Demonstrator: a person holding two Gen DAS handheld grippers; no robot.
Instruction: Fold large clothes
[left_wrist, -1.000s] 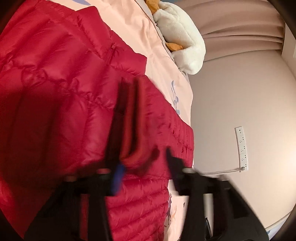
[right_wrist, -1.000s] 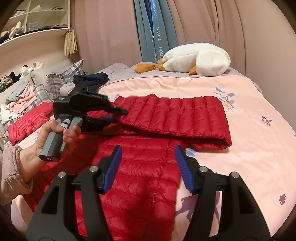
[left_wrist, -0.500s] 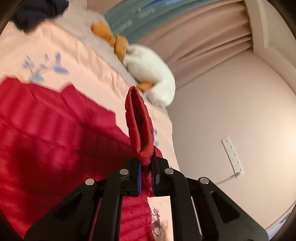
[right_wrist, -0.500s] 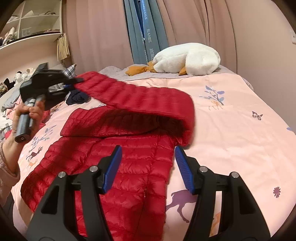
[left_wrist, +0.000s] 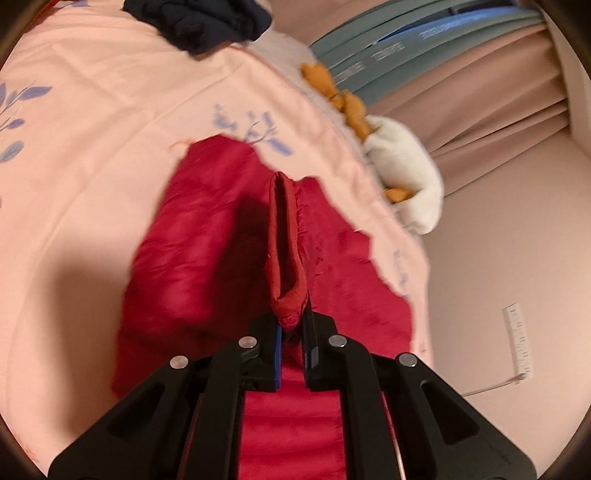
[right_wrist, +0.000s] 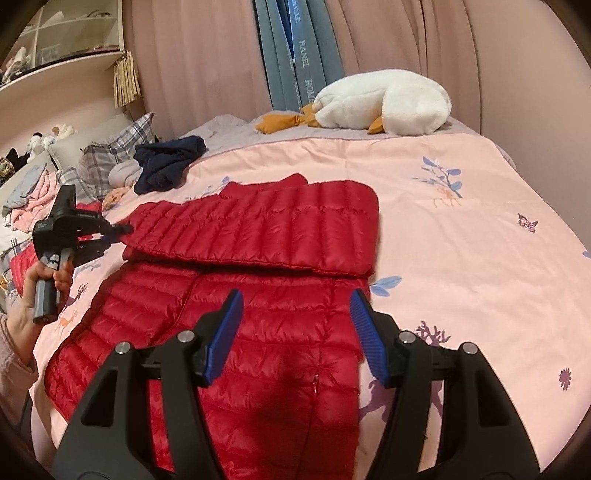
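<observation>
On a pink bedspread (right_wrist: 461, 258), the left gripper (left_wrist: 291, 328) clamps the cuff of a red jacket (right_wrist: 258, 332) sleeve (right_wrist: 266, 229) stretched left to right across its chest, while the right gripper (right_wrist: 295, 328) hovers open and empty over the near hem.

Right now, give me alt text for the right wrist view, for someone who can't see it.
A red puffer jacket lies on a pink bedspread, its sleeve folded across it and pinched by the left tool. The right tool hovers open above. A white plush goose lies behind.
</observation>
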